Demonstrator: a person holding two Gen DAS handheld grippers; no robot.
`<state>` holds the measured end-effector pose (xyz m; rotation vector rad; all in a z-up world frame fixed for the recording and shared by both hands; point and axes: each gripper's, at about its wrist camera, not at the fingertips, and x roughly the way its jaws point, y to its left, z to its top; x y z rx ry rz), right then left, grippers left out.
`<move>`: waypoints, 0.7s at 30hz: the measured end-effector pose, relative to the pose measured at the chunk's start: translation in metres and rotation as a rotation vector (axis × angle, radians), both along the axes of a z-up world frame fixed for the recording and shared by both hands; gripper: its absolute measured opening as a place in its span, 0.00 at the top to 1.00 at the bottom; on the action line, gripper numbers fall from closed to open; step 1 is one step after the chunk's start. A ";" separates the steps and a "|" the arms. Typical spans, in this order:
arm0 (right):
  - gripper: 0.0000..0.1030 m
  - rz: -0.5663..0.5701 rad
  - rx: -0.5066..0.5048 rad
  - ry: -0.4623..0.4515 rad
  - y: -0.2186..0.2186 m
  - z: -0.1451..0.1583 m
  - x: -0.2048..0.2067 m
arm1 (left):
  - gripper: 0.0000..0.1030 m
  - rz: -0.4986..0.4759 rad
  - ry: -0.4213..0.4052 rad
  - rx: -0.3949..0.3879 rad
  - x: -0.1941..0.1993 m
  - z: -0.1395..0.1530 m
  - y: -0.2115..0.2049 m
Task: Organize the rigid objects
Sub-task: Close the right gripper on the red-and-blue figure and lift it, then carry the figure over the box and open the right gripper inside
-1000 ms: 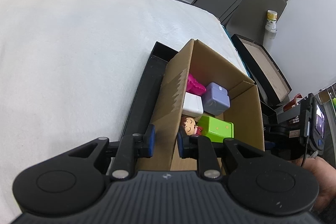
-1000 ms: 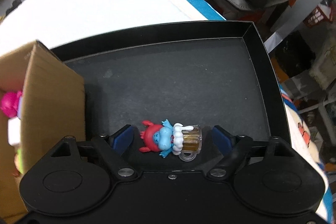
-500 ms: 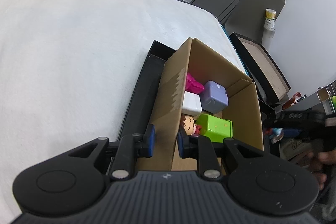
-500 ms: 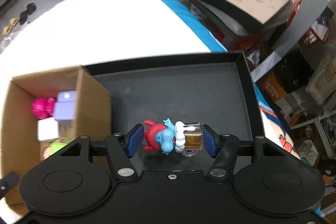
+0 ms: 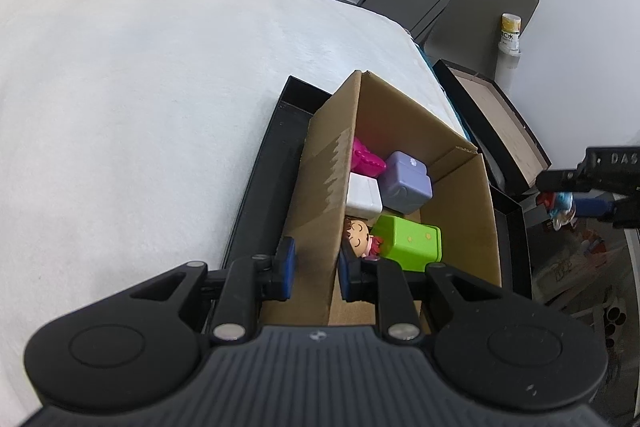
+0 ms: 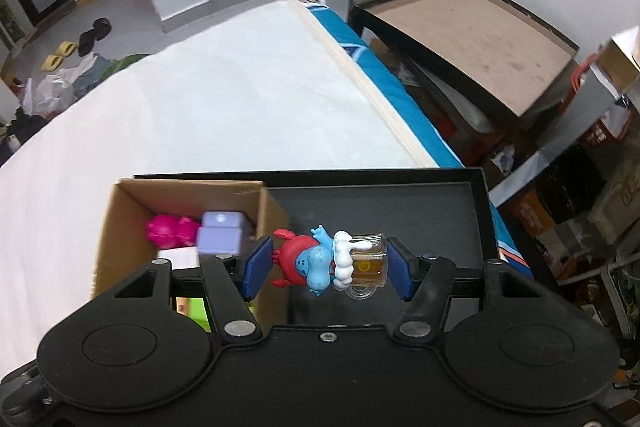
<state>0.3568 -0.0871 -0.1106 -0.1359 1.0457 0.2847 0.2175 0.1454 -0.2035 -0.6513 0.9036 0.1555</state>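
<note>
One open brown cardboard box (image 5: 404, 163) stands in one shallow black tray (image 6: 478, 203), holding five plastic toys.
The left gripper (image 5: 314, 267) pinches the box's near wall; the right gripper (image 6: 326, 265) clamps one glossy blue-and-red figurine with a clear amber mug (image 6: 330, 261), aloft over the tray, at the box's three o'clock.

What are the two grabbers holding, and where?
The right gripper pinches a toy figure end to end, red head and beer mug. The left gripper clamps the cardboard box by its side wall.
</note>
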 end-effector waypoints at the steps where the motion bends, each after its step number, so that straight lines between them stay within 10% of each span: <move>1: 0.43 0.009 0.003 -0.002 0.004 0.002 -0.001 | 0.80 0.002 0.001 -0.004 0.000 0.000 0.001; 21: 0.43 0.133 -0.007 0.016 0.066 0.005 -0.023 | 0.80 0.006 -0.002 -0.035 -0.002 -0.001 0.003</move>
